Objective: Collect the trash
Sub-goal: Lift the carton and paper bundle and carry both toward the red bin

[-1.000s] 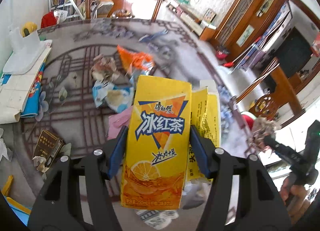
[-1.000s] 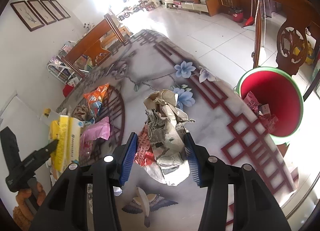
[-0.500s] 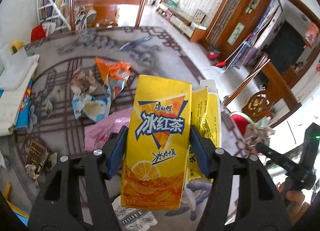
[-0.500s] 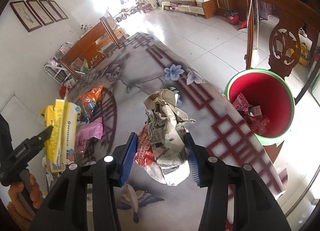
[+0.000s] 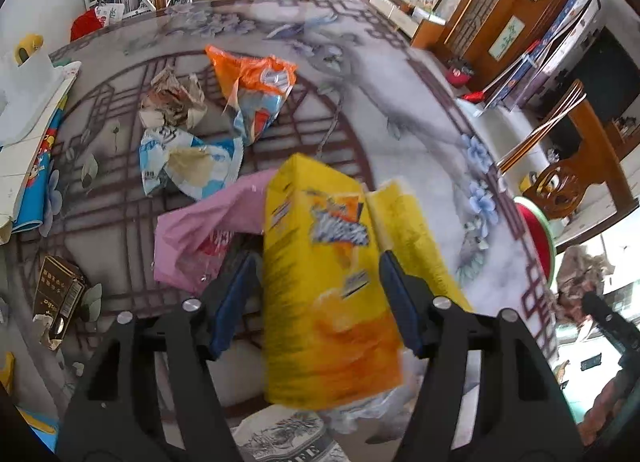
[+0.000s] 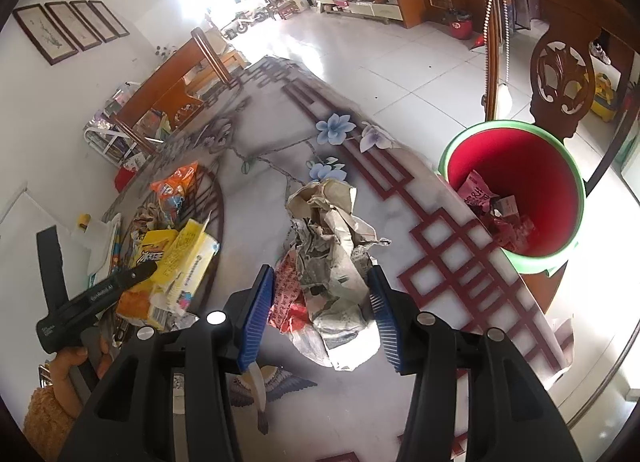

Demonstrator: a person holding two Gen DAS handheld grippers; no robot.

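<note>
Some wrappers already in the red bin (image 6: 516, 189), standing off the worktop's (image 6: 400, 201) edge. Crumpled newspaper (image 6: 336, 262) clamped in the right tool (image 6: 324, 314) above the worktop just beside the bin, not yet dropped; yellow carton (image 5: 324, 282) with a second yellow pack between the left tool's (image 5: 320, 306) pads, far from the bin. Left to collect, well apart from the bin: orange bag (image 5: 252, 77), blue-white wrapper (image 5: 188, 161), pink bag (image 5: 200, 229), paper wad (image 5: 172, 97), brown box (image 5: 56, 290).
</note>
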